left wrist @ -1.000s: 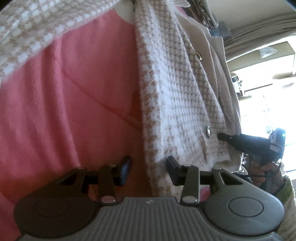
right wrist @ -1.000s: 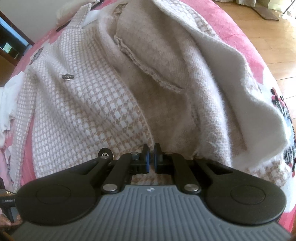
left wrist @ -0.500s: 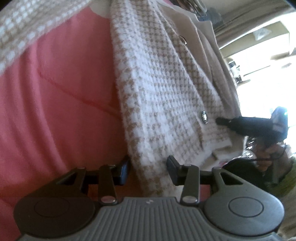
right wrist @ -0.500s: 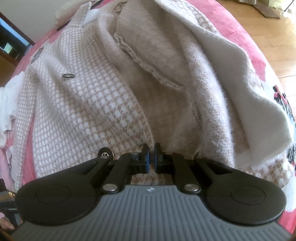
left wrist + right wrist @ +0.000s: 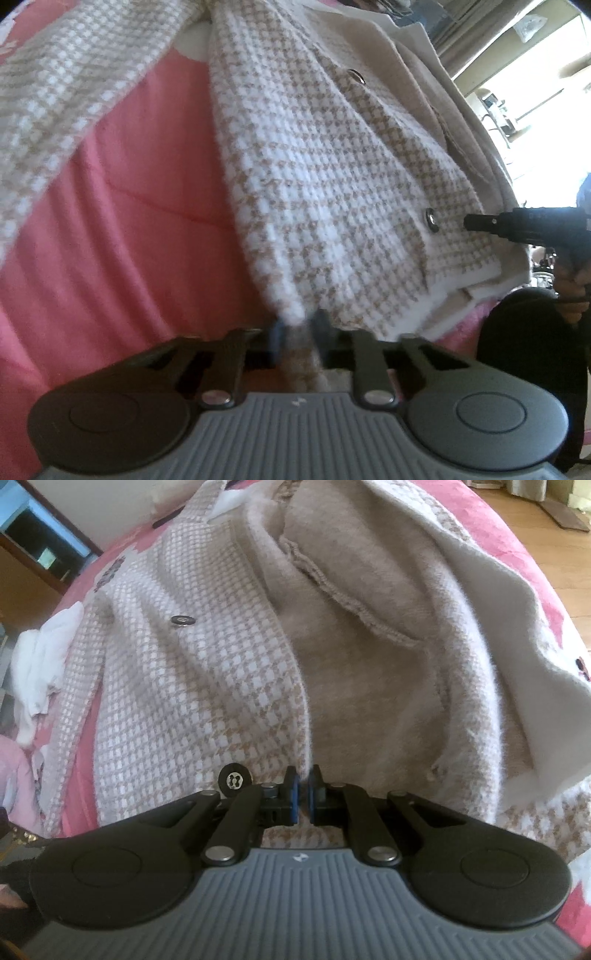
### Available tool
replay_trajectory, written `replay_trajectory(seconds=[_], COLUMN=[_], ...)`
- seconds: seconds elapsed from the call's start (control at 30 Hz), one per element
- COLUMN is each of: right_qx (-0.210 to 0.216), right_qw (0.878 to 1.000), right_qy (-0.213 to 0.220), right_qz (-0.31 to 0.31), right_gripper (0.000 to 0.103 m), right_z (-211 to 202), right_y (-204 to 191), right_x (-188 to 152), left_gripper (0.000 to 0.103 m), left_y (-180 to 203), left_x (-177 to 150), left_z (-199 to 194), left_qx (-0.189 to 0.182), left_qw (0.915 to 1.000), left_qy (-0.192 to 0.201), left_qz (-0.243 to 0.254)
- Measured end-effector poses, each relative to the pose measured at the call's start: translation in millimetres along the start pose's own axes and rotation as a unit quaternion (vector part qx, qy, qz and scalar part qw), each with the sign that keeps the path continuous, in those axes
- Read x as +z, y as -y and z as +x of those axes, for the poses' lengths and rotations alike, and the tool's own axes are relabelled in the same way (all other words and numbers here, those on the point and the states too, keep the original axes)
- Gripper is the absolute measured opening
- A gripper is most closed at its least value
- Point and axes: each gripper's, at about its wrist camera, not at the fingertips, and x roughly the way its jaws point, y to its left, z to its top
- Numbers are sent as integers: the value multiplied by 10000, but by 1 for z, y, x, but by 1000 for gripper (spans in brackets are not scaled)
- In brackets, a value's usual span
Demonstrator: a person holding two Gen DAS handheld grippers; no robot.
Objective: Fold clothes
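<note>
A beige-and-white houndstooth jacket [image 5: 332, 166] lies on a pink bedspread [image 5: 129, 240]. In the left wrist view my left gripper [image 5: 298, 330] has its jaws closing on the jacket's lower side edge, and the fabric is pinched between the pads. One sleeve [image 5: 74, 92] stretches away at the upper left. My right gripper [image 5: 303, 794] is shut on the jacket's [image 5: 184, 701] front edge, right beside a dark button [image 5: 235, 780]. The beige lining [image 5: 351, 646] lies exposed. The right gripper [image 5: 469, 221] also shows at the right of the left wrist view, close to another button [image 5: 430, 218].
A crumpled white cloth [image 5: 40, 664] lies on the bed left of the jacket. A dark cabinet [image 5: 29, 554] stands beyond the bed at the upper left, and wooden floor [image 5: 546, 554] shows at the upper right. A hand [image 5: 569, 284] holds the right gripper.
My left gripper has slid over the jacket's side edge and its jaws have come together on the fabric, lifting it a little. The right gripper has stayed shut in the same spot.
</note>
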Motion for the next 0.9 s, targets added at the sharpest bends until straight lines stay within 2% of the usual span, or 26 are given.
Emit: replay_trajectory(seconds=[0.1,0.2,0.27,0.3,0.33,0.4,0.47,0.5,0.53,0.63,0.77,0.9], right_qx=[111,217,281,261,241,210,195,185,172,128,230,218], right_qw=[9999,9995,9990,9988,9987,9985,9983,9983,9981,9979,9972,9957], right_qy=[-43,-142,-256,-294,-332,-386,-426,-441,-455,-441,-413,-548], right_qz=[-116,-201,-240,-276,-312,-333,-335,-345,-367,-450,-573,-712], right_gripper=[4,4,4,4,5,5,5,5,5,4,4,4], right_z=[0,4,7,8,10,10,10,9,9,5,-4,3], right_y=[-2,-4,-2,-3,-4,-3,-2,-2,-2,-5,-12,-20], right_x=[-2,-2,-1,-1,-1,-1,-2,-2,-2,-3,-8,-16], left_gripper=[7,10,22,38,48,45,32,14,7,6,6,6], left_y=[-9,-27,-36,-39,-38,-34,-29,-27,-26,-31,-32,-24], left_x=[-1,-3,-3,-3,-4,-3,-3,-3,-3,-4,-7,-8], left_z=[-11,-12,-9,-8,-6,0,6,8,10,-5,-31,-34], left_qx=[-19,-91,-304,-357,-370,-364,-297,-258,-226,-208,63,243], left_qw=[10000,9992,9969,9956,9953,9955,9964,9968,9971,9969,9983,9986], left_qy=[62,-23,-149,-163,-154,-176,-233,-254,-273,-238,-126,-113], left_qz=[-60,-398,-705,-849,-886,-860,-760,-712,-668,-721,-560,-449])
